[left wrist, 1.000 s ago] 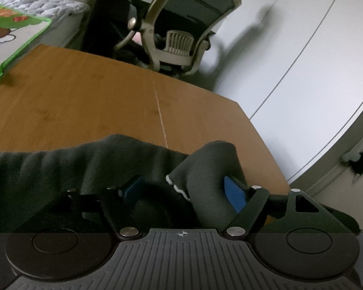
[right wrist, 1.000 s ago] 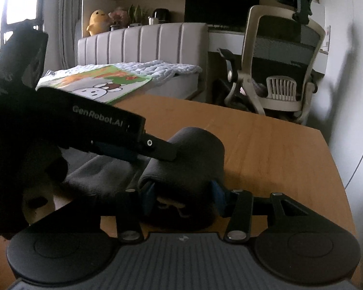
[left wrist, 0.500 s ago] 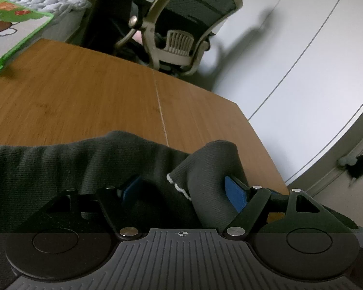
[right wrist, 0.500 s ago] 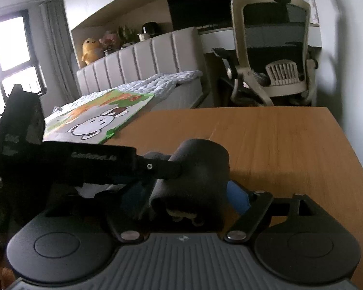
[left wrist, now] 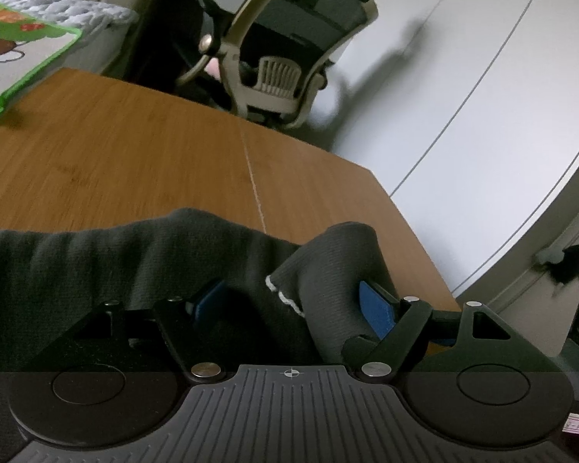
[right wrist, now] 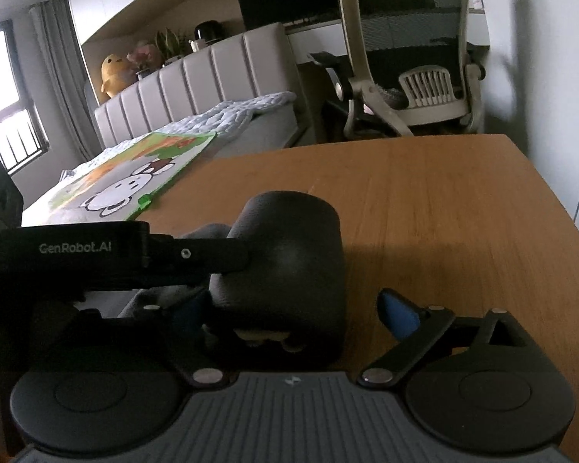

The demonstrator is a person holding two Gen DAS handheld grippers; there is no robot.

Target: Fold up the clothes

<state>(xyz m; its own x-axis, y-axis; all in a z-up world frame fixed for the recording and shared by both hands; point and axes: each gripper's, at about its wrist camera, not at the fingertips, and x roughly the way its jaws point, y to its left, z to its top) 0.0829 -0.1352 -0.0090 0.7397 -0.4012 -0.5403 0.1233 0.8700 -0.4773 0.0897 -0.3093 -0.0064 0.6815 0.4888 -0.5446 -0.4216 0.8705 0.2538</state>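
As soft, light knit, slumps w/o support: left claw [left wrist: 289, 301] clamped on garment [left wrist: 96, 266] fold, right claw [right wrist: 297, 312] wide; best gripped at hem.

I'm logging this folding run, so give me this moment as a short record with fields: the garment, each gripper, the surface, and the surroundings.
garment: dark grey garment, bunched on the table, one end rolled over
left gripper: jaws closed on the cloth
right gripper: jaws spread, right blue pad clear of the rolled end
surface: wooden table
surroundings: office chair, bed with cartoon blanket
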